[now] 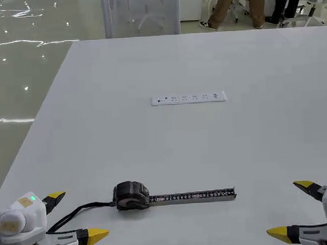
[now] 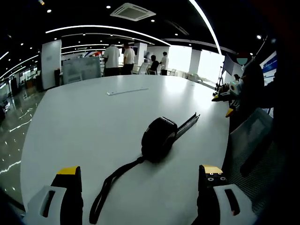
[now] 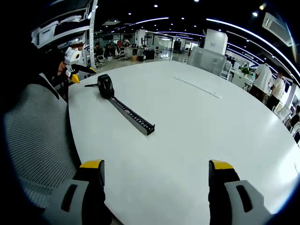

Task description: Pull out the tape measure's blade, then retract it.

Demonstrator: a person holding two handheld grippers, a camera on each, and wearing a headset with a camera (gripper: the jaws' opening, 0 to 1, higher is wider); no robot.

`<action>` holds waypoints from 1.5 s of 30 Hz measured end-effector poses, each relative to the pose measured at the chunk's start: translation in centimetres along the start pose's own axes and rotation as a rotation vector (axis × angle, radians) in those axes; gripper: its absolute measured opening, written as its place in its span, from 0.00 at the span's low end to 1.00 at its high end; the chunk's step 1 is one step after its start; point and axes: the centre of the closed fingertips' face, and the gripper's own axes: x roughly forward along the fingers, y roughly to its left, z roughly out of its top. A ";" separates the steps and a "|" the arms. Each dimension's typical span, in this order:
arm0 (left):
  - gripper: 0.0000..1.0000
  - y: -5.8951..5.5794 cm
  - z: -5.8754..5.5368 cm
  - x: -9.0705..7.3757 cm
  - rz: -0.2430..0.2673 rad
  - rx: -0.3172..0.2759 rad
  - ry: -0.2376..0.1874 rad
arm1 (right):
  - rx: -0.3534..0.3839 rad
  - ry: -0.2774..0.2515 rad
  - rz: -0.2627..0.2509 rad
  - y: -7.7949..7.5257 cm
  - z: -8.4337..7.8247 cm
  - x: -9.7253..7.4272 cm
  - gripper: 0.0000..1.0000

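While hovering at near edge of worktop, gaping wide on both left tongs and right tongs, gripping nothing. Between them, flat on worktop: tape measure, touching neither. Blade out toward right tongs, strap trailing toward left. Farther back, white power strip.
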 end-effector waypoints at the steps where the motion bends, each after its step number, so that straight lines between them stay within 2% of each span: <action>1: 1.00 0.0 0.1 -0.5 0.005 -0.004 -0.003 | 0.008 0.002 -0.008 0.0 -0.4 -0.6 0.89; 4: 1.00 0.3 0.7 -1.5 0.021 0.001 -0.023 | 0.013 0.002 -0.059 -0.5 -1.5 -2.1 0.92; 7: 1.00 0.8 0.8 -1.8 0.032 -0.018 -0.012 | 0.041 -0.015 -0.090 -0.8 -1.7 -3.3 0.94; 12: 1.00 0.3 0.2 -2.0 0.034 -0.001 0.004 | 0.062 -0.021 -0.087 -0.7 -1.7 -4.2 0.99; 13: 1.00 0.3 0.5 -2.1 0.033 0.005 -0.020 | 0.058 -0.021 -0.087 -0.6 -1.7 -4.3 0.99; 14: 1.00 0.4 0.8 -2.1 0.038 0.002 -0.044 | 0.058 -0.024 -0.087 -0.7 -1.6 -4.3 0.99; 16: 1.00 0.5 0.6 -2.1 0.037 -0.019 -0.033 | 0.063 -0.030 -0.086 -0.8 -1.5 -4.4 1.00; 18: 1.00 0.7 0.6 -2.1 0.040 -0.009 -0.025 | 0.062 -0.031 -0.085 -0.8 -1.5 -4.4 1.00; 36: 1.00 0.9 0.8 -2.5 0.049 -0.012 -0.040 | 0.053 -0.024 -0.073 -0.8 -1.5 -4.4 1.00; 45: 1.00 0.5 0.9 -2.2 0.038 -0.014 -0.049 | 0.032 -0.022 -0.078 -0.9 -0.9 -4.7 1.00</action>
